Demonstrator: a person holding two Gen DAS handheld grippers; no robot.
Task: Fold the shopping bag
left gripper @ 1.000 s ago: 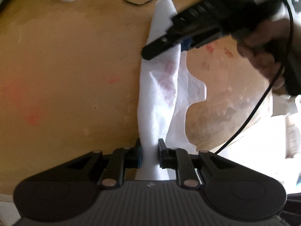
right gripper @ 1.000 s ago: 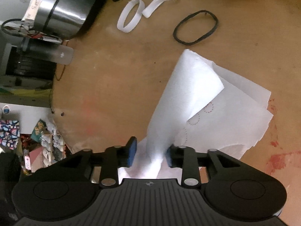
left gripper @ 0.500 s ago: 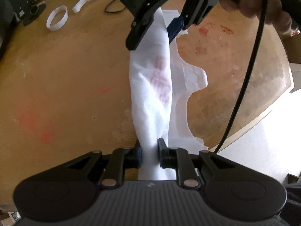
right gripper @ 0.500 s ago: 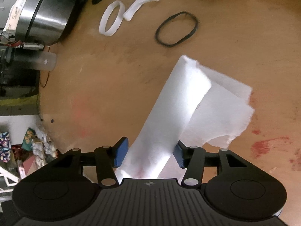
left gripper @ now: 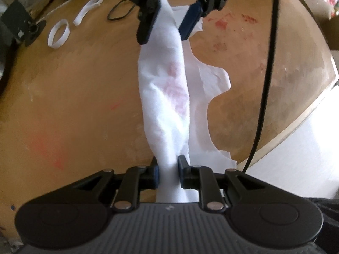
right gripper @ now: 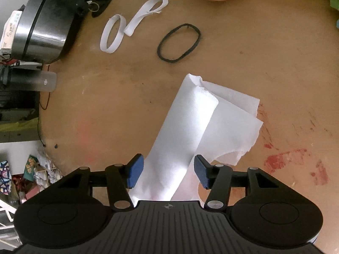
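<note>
Black band (right gripper: 179, 43) (white loops (right gripper: 111, 34) beside)

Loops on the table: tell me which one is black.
The thin oval band, lying flat nearest the bag. The two others, a ring and a strip, are white.

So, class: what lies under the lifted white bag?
Under the bag lie its own flat layer and the brown table. Whatever that flat layer covers is hidden.

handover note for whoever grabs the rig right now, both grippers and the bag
Left gripper: shut on one end of the white shopping bag.
Right gripper: open; the bag's other end lies between its pads, unpinched.
Bag: gathered into a long strip over the round wooden table, a loose flap on the tabletop.
Done: lengthwise fold.
Left: regrip, fold end to end.
</note>
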